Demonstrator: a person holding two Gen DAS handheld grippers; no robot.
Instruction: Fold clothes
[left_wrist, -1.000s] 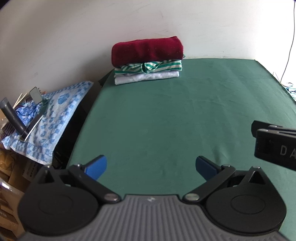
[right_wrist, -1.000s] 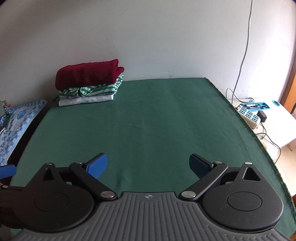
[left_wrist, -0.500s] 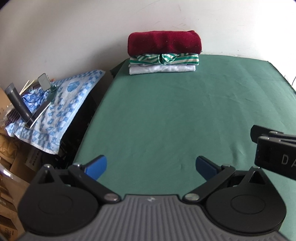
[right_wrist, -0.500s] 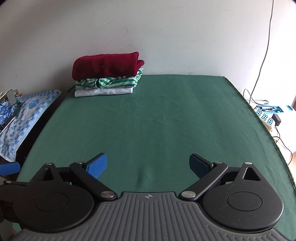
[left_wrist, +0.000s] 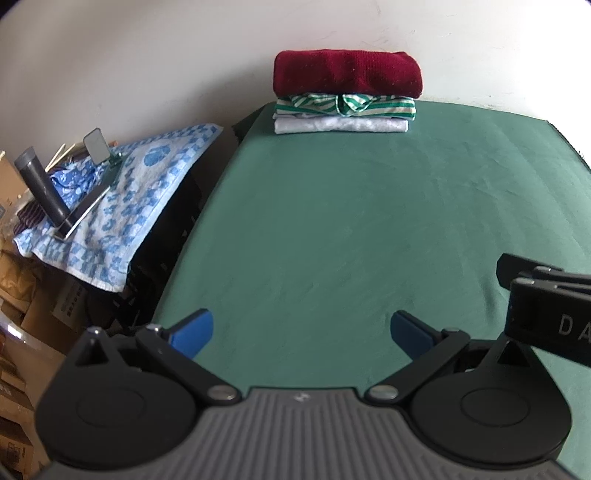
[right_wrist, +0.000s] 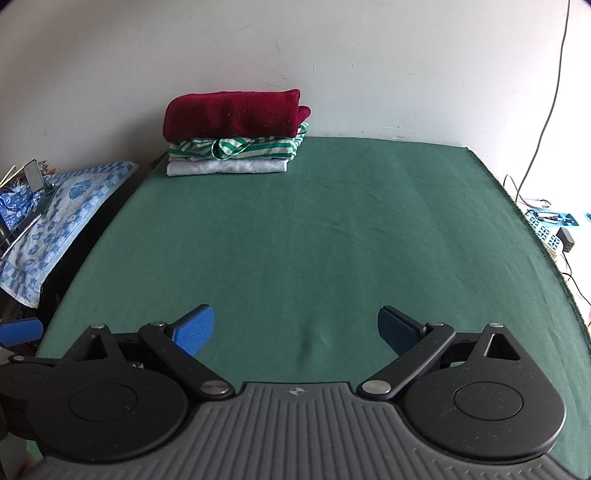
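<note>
A stack of three folded clothes (left_wrist: 345, 98) (right_wrist: 236, 136) stands at the far left corner of the green table (left_wrist: 351, 229) (right_wrist: 314, 240), against the wall: a dark red one on top, a green-and-white striped one in the middle, a white one at the bottom. My left gripper (left_wrist: 301, 330) is open over the near left part of the table, nothing between its blue pads. My right gripper (right_wrist: 295, 328) is open too, over the near edge, empty. The right gripper's black body (left_wrist: 546, 310) shows at the right edge of the left wrist view.
Left of the table lies a blue-and-white patterned towel (left_wrist: 125, 206) (right_wrist: 48, 221) over a pile, with a grey tube (left_wrist: 42, 192) and a small mirror (left_wrist: 96, 146) on it. Cardboard boxes (left_wrist: 18, 306) sit lower left. A power strip (right_wrist: 546, 229) and cables lie right of the table.
Both grippers have swung to the left, so the stack has drifted rightward and looms larger in both views. Both stay open and empty.
</note>
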